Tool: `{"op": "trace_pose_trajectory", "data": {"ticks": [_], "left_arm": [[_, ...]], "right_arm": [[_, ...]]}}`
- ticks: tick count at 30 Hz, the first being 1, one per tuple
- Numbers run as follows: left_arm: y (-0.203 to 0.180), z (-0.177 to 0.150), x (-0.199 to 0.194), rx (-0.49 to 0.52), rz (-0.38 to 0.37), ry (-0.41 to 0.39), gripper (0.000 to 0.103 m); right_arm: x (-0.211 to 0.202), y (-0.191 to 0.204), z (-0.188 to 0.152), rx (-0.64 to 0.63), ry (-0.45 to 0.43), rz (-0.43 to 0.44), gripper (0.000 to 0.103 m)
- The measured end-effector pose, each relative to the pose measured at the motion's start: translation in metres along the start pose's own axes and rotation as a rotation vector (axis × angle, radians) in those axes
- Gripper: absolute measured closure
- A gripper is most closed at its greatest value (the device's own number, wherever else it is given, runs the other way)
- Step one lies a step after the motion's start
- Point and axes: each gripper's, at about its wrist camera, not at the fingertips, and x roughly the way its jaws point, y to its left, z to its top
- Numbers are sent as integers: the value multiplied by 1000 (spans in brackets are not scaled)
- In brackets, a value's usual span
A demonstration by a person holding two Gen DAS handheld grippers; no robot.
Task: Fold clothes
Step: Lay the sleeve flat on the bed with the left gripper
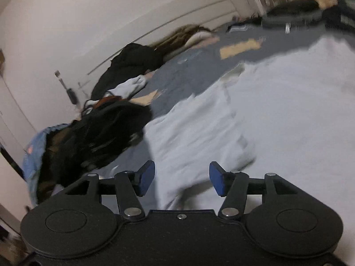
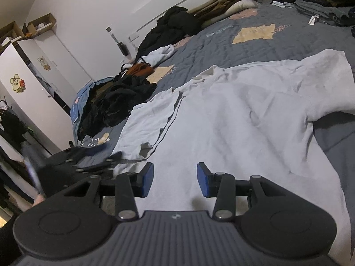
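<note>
A light grey T-shirt (image 2: 233,119) lies spread flat on the bed (image 2: 255,44), which has a dark grey quilted cover with beige patches. One sleeve reaches to the right, the other sleeve on the left is folded over the body of the shirt. The right gripper (image 2: 175,179) hangs just above the lower part of the shirt, its blue pads apart and nothing between them. The left gripper (image 1: 182,178) is also spread wide and empty, over the left edge of the same shirt; its view is blurred, so the fabric details there are hard to read. On the white wardrobe (image 2: 33,84) stand open cardboard boxes (image 2: 42,23); what is inside them I cannot make out. A heap of dark clothes (image 2: 115,102) lies at the far left side of the bed, and a stack of folded clothes (image 2: 326,2) is cut off at the top right corner.
</note>
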Motion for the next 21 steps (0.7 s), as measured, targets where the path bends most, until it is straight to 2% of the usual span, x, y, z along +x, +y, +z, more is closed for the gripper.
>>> {"op": "trace_pose_trajectory", "data": {"ticks": [4, 6, 7, 8, 9, 11, 15, 18, 21], "left_arm": [[-16, -8, 21, 182, 41, 19, 49], [-21, -9, 31, 267, 71, 13, 57], [-24, -10, 36, 309, 87, 10, 58], [-27, -10, 41, 351, 102, 8, 67], [-30, -11, 46, 393, 117, 5, 79], [-36, -12, 56, 478, 148, -1, 81], [-15, -38, 53, 496, 195, 38, 81], [-7, -50, 48, 494, 206, 43, 81], [-8, -49, 43, 488, 193, 32, 79]], "right_arm": [[1, 4, -1, -14, 0, -2, 61], [4, 6, -2, -26, 7, -2, 61], [5, 7, -3, -30, 11, -3, 61], [6, 8, -4, -31, 16, -4, 61], [8, 8, -5, -32, 22, -3, 61], [10, 8, -6, -37, 31, -5, 61], [10, 5, -7, -35, 43, -4, 61], [10, 2, -7, -27, 45, -6, 61], [9, 1, -6, -23, 46, -9, 61]]}}
